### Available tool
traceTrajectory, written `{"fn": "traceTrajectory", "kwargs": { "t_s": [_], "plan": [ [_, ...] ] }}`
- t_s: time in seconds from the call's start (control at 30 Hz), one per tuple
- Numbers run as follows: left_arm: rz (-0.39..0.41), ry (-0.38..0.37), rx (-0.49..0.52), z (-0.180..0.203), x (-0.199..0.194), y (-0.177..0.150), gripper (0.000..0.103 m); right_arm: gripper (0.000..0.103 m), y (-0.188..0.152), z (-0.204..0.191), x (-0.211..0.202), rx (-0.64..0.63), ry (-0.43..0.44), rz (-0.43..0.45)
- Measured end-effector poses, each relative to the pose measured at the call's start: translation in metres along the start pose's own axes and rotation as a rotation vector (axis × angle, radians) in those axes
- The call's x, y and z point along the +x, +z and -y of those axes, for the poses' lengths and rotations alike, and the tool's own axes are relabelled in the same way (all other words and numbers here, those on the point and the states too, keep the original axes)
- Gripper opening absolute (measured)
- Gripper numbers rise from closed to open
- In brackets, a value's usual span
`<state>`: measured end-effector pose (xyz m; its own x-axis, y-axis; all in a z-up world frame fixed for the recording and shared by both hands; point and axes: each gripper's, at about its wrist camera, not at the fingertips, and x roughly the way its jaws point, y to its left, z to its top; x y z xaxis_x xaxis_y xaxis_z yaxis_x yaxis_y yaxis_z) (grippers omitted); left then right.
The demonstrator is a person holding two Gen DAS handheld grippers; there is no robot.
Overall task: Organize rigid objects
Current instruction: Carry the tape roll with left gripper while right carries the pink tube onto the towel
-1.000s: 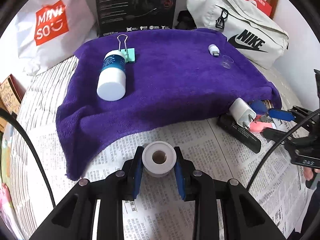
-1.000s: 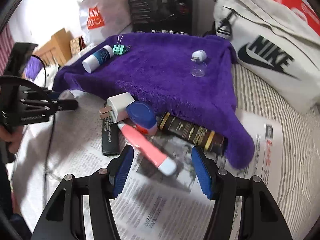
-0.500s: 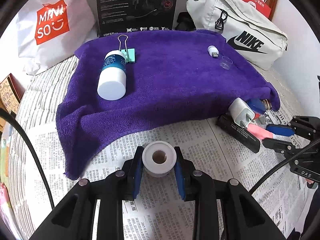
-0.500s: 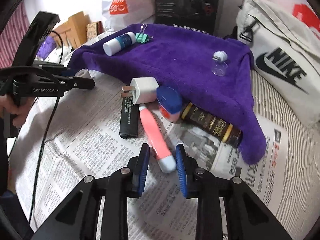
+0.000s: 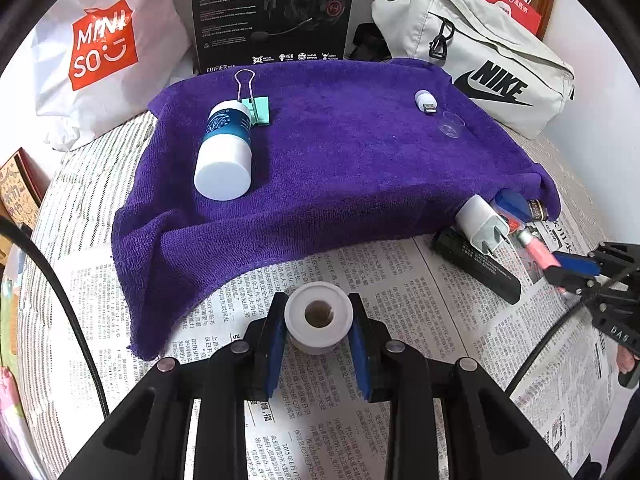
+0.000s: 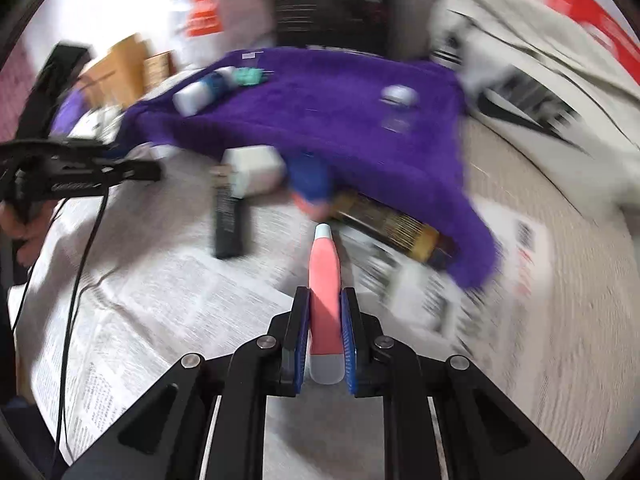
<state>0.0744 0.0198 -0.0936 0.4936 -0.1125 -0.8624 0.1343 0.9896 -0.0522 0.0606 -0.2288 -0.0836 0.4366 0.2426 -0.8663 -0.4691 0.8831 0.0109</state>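
My left gripper (image 5: 319, 307) is shut on a white tape roll (image 5: 298, 322), just above the newspaper in front of the purple towel (image 5: 340, 168). My right gripper (image 6: 325, 300) is shut on a pink tube with white ends (image 6: 325, 264), which points away along the fingers; the right wrist view is motion-blurred. In the left wrist view that gripper (image 5: 572, 270) sits at the right edge with the pink tube (image 5: 534, 246). On the towel lie a white and blue bottle (image 5: 226, 152), a green binder clip (image 5: 256, 108), a USB stick (image 5: 426, 102) and a clear cap (image 5: 451, 123).
At the towel's right corner lie a white charger (image 5: 482, 222), a black bar (image 5: 476, 266), a blue-capped item (image 5: 514, 204) and a brown tube (image 6: 384, 224). Behind stand a Nike bag (image 5: 480, 60), a Miniso bag (image 5: 104, 52) and a black headset box (image 5: 272, 12). Newspaper (image 5: 400, 272) covers the front.
My right gripper's fingers have closed from wide open onto the pink tube, and its view has swung and blurred. The left gripper and its roll have not moved.
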Motion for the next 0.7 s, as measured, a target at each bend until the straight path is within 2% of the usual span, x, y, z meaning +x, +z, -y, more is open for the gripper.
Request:
{"fn": "traceTrajectory", "kwargs": {
  "t_s": [0.07,0.3,0.57,0.7],
  "plan": [
    [0.000,0.002,0.001,0.000,0.000,0.000,0.028,0.016,-0.003,0.006,-0.002,0.042,0.000,-0.003],
    [0.003,0.006,-0.004,0.001,-0.001,-0.001,0.028,0.018,0.000,-0.004,0.002,-0.005,-0.041,-0.021],
    [0.034,-0.014,-0.029,-0.002,0.001,-0.002,0.027,0.016,0.002,-0.002,0.007,0.016,-0.042,0.013],
    [0.028,-0.021,-0.036,-0.003,-0.005,-0.002,0.027,0.016,0.005,0.001,0.006,0.046,-0.029,0.002]
  ]
}}
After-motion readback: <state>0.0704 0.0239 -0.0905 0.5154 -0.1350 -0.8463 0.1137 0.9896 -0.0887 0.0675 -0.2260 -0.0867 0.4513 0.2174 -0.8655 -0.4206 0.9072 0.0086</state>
